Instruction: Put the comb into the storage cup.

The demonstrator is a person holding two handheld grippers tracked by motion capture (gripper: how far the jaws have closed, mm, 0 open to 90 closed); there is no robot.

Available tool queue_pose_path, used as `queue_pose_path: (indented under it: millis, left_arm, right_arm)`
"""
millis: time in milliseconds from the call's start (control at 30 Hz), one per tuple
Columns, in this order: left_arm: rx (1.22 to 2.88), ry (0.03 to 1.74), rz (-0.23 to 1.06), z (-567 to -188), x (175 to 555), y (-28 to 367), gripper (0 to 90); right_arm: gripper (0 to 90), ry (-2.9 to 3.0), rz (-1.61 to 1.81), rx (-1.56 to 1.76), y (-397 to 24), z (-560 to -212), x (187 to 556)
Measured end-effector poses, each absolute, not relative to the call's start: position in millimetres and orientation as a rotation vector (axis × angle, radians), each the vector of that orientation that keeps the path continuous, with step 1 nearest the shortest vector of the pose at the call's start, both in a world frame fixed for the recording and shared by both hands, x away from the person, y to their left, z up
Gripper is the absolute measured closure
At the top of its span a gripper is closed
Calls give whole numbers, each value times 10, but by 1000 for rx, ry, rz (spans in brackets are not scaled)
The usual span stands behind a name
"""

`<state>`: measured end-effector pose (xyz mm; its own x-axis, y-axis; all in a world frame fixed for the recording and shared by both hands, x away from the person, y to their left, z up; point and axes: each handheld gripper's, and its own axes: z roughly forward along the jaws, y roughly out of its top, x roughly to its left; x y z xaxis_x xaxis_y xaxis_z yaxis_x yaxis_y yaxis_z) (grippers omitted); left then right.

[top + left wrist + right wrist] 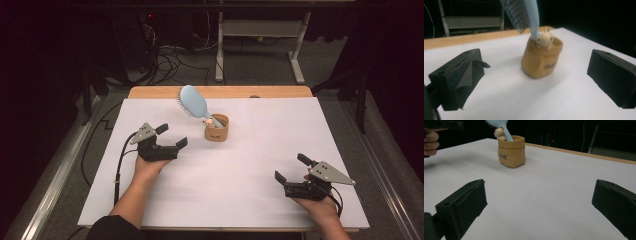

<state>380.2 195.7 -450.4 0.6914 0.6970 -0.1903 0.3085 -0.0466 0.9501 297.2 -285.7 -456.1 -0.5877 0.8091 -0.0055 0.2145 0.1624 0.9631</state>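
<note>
Left hand-held gripper [171, 135], jaws apart, faces a tan fabric pouch [216, 128] holding a pale blue hairbrush [194, 103]; approach level, gripping the handle squarely. Right hand-held gripper [291, 168] rests open.

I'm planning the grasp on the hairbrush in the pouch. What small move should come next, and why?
Probably ease the left hand-held gripper forward toward the blue hairbrush. Its jaws are open and already face the tan pouch where the brush stands, leaning with its handle inside; the right hand-held gripper sits farther off, also open.
</note>
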Motion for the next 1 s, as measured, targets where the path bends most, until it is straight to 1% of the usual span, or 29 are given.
queue_pose_path:
  millis: [133,333,567,667,800,900,1000]
  left_arm:
    - [1665,824,385,-4572,3672,2032,14]
    - [1689,797,403,-4563,3471,2118,8]
    - [1681,750,437,-4475,3162,2246,16]
    - [1685,752,425,-4492,3075,2313,16]
    - [1689,746,453,-4498,2960,2389,16]
    - [1653,741,453,-4467,2868,2460,12]
    - [1650,736,474,-4466,2841,2496,12]
  right_arm:
    - [3,1912,1442,975,-2860,-4572,2980]
    - [3,1904,1441,975,-2871,-4572,2987]
    - [3,1898,1441,973,-2877,-4554,2965]
    - [3,1894,1443,976,-2876,-4552,2961]
    - [3,1876,1446,976,-2884,-4535,2943]
    - [3,1864,1447,991,-2891,-4526,2911]
    - [3,1854,1439,985,-2902,-4516,2891]
